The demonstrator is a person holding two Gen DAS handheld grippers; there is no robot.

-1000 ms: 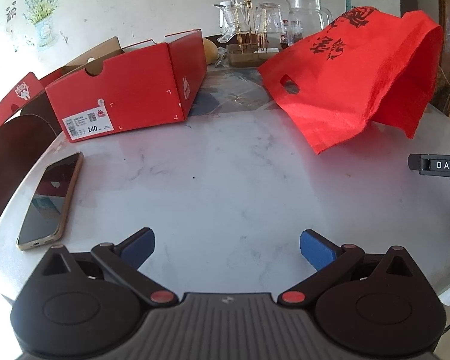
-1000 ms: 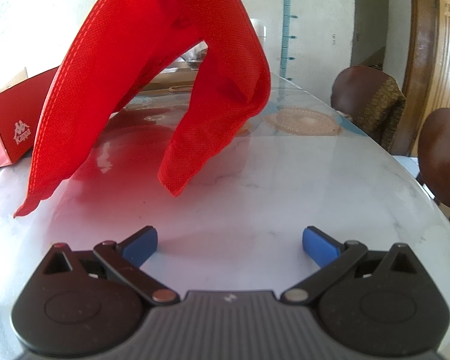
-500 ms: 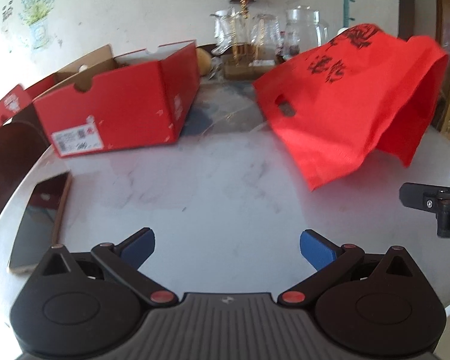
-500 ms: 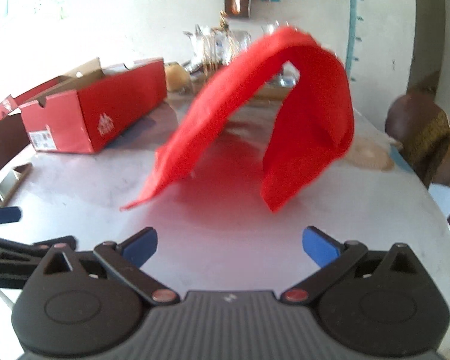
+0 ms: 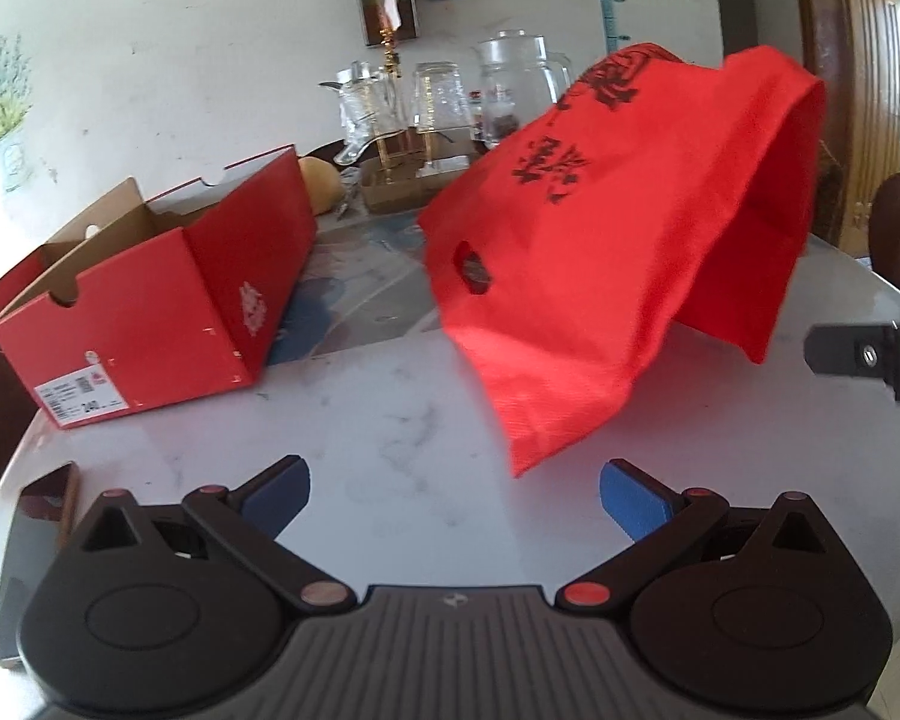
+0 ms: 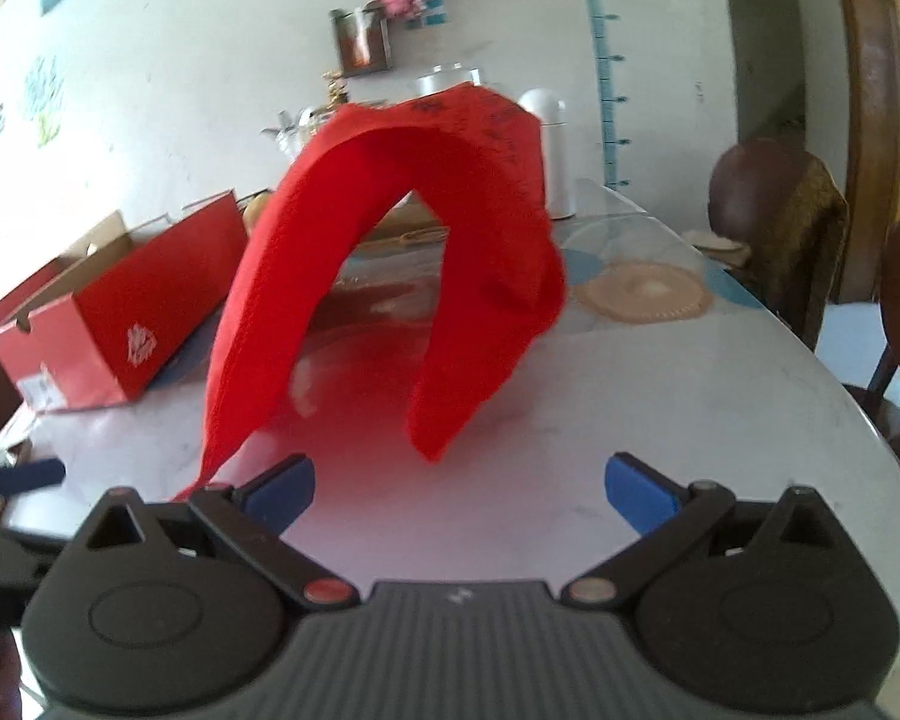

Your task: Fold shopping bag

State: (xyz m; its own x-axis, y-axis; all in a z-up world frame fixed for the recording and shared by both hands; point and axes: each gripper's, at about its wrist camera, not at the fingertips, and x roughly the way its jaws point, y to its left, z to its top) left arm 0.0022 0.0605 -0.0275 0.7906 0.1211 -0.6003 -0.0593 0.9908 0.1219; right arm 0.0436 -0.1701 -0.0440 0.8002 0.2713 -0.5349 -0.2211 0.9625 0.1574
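A red non-woven shopping bag (image 5: pixel 606 252) with black characters and a die-cut handle hole stands arched on the white marble table (image 5: pixel 390 420). In the right wrist view the red shopping bag (image 6: pixel 390 252) forms an arch with two lower ends touching the table. My left gripper (image 5: pixel 455 489) is open and empty, just short of the bag's near corner. My right gripper (image 6: pixel 459 483) is open and empty, close in front of the bag's two lower ends. Part of my right gripper shows at the right edge of the left wrist view (image 5: pixel 870 354).
An open red shoe box (image 5: pixel 162 312) lies at the left. A phone (image 5: pixel 36 546) lies at the near left edge. Glass jugs and cups (image 5: pixel 438 108) stand at the back. A round mat (image 6: pixel 642 294) and chairs (image 6: pixel 774 222) are at the right.
Both grippers have turned and moved closer to the bag, which now looms larger in the left view. The right view swung left, bringing the shoe box in. The bag still stands arched.
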